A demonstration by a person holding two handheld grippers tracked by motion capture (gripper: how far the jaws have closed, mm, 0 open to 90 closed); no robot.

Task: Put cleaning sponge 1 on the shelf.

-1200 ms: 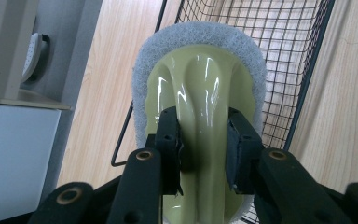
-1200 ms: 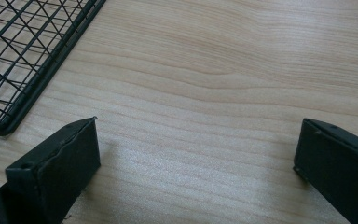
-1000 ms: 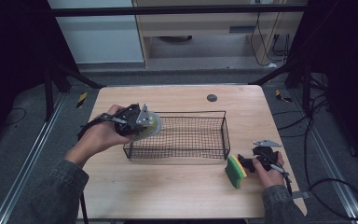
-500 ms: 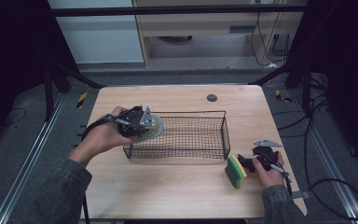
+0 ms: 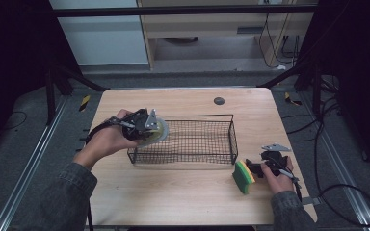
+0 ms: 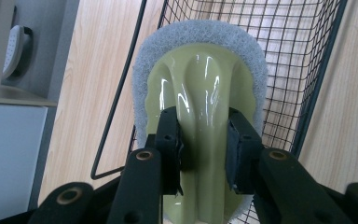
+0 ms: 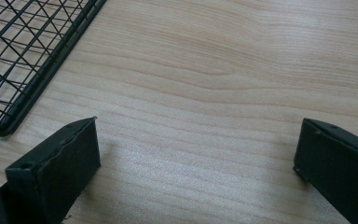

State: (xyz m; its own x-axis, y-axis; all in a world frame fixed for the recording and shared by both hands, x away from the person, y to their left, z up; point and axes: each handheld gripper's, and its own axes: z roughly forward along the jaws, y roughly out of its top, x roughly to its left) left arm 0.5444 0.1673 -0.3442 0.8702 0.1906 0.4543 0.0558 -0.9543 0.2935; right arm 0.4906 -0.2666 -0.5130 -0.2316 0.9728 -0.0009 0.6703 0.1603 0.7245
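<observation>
Scrub pad (image 6: 200, 93) with its pale green moulded handle sits pinched by that handle in my left gripper (image 6: 204, 149), left of centre in the high view, over the wire basket's (image 5: 224, 139) left end, presumably for dropping in. My right gripper (image 7: 196, 163) waits wide and empty on the table (image 7: 242, 70), just right of the green-and-yellow sponge (image 5: 243, 176).

One wire basket (image 5: 197, 142); two scrub pads: pale green scrubber (image 6: 200, 88), yellow-green sponge (image 5: 243, 177)

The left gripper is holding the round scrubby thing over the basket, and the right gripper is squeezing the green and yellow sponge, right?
Not quite. The right gripper isn't squeezing anything: the right gripper view shows its jaws wide apart over bare table. The left gripper does hold the scrubber at the basket.
</observation>
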